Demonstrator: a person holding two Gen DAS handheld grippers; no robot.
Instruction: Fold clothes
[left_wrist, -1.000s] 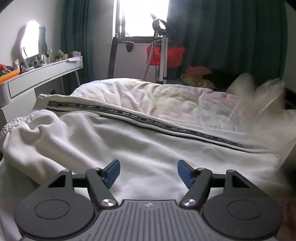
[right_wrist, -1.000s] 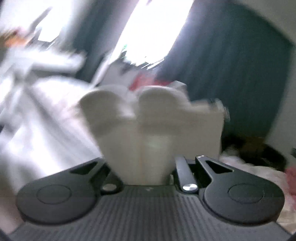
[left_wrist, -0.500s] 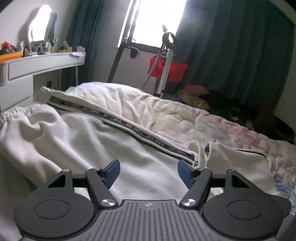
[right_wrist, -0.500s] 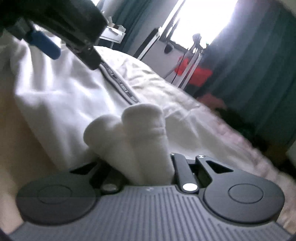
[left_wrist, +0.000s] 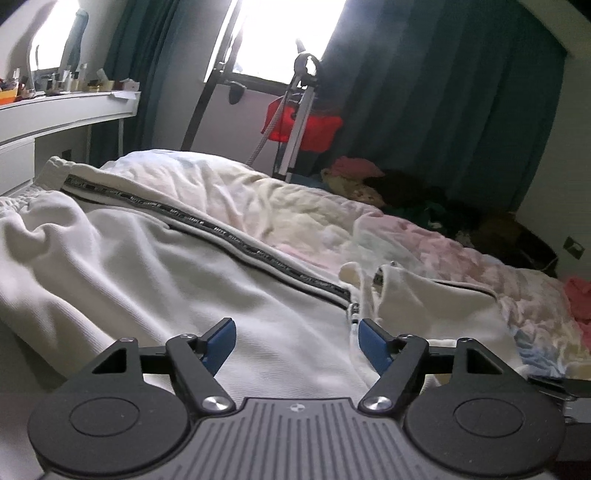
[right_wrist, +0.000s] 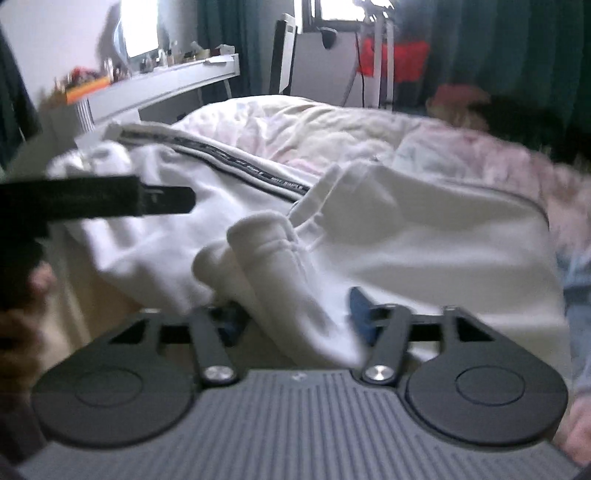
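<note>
White trousers (left_wrist: 155, 266) lie lengthwise along the bed's (left_wrist: 288, 199) near edge, cuff folded back between our right gripper (right_wrist: 295, 317) whose jaws have just been opening, pads off it; left gripper (left_wrist: 293, 341) gapes empty just leftward.

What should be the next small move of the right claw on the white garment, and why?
Probably draw the right claw back and clear. Its jaws have just been opening, and the bunched cuff of the white garment lies loose between them, no longer pinched. The end is already folded over the striped part on the bed, and the left claw is open and empty.
</note>
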